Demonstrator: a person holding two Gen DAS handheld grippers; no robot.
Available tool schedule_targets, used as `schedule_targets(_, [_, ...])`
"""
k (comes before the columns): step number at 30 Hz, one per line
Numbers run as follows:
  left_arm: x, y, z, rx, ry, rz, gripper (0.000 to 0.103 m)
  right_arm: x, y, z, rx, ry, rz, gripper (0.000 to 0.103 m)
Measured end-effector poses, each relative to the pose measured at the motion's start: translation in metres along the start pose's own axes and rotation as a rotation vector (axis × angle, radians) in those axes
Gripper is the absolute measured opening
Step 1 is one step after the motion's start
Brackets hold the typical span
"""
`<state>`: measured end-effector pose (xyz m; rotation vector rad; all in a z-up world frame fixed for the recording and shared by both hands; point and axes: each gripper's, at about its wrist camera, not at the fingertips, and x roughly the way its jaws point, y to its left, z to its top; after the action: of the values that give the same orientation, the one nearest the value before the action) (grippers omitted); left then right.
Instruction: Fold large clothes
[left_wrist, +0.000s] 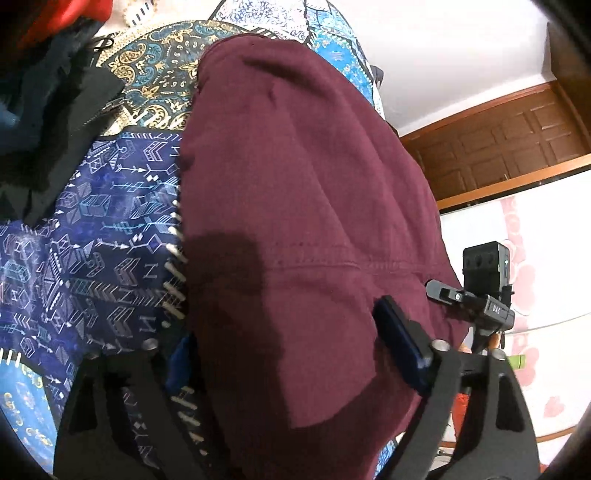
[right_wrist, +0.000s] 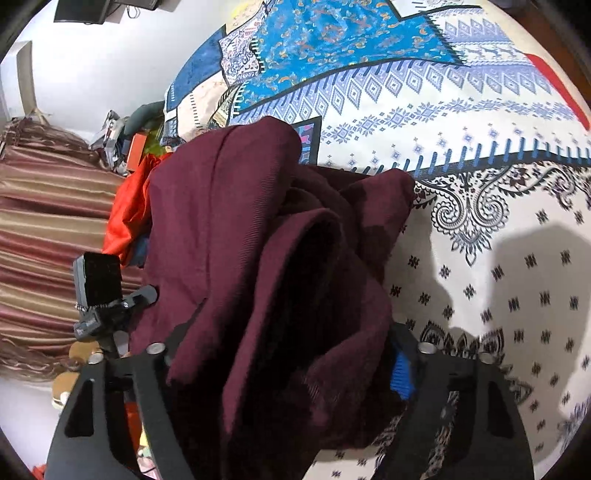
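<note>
Maroon garment (left_wrist: 295, 206) on patterned bedspread (left_wrist: 92, 240); left gripper (left_wrist: 291, 354) and right gripper (right_wrist: 284, 354), angled downward, each clasp its bunched cloth.

Left claw (left_wrist: 291, 354) tipped down, its two arms spread wide with dark red cloth (left_wrist: 295, 221) bunched between them, right claw (right_wrist: 284, 365) tipped down too, arms wide apart, same cloth piled thick between them, blue pads (right_wrist: 400, 376) against the cloth
</note>
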<state>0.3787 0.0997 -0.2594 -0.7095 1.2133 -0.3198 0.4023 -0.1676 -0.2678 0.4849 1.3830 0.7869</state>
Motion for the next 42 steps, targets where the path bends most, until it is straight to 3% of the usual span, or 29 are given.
schedule_targets(3, [-0.009, 0.004, -0.006, -0.009, -0.01, -0.027, 0.071, -0.005, 0.011, -0.004, -0.001, -0.022, -0.034, 0.058])
schedule_targets(7, [-0.027, -0.006, -0.014, 0.024, -0.034, -0.01, 0.059, -0.009, 0.041, -0.012, -0.05, -0.028, -0.1, 0.045])
schedule_targets(10, [-0.049, -0.018, -0.02, 0.055, -0.061, -0.017, 0.051, -0.016, 0.07, -0.015, -0.106, -0.049, -0.12, 0.04])
schedule_targets(15, [-0.107, -0.034, -0.018, 0.101, -0.15, -0.027, 0.049, -0.029, 0.123, -0.013, -0.19, -0.113, -0.105, 0.039])
schedule_targets(24, [-0.259, -0.055, 0.015, 0.241, -0.384, 0.017, 0.049, -0.027, 0.239, 0.026, -0.353, -0.242, -0.004, 0.039])
schedule_targets(32, [-0.347, 0.0, 0.064, 0.223, -0.511, 0.114, 0.049, 0.04, 0.322, 0.079, -0.457, -0.24, 0.061, 0.039])
schedule_targets(37, [-0.361, 0.054, 0.101, 0.152, -0.522, 0.18, 0.049, 0.104, 0.341, 0.111, -0.46, -0.182, 0.078, 0.039])
schedule_targets(42, [-0.35, 0.124, 0.135, 0.051, -0.48, 0.267, 0.049, 0.179, 0.341, 0.142, -0.415, -0.093, 0.05, 0.039])
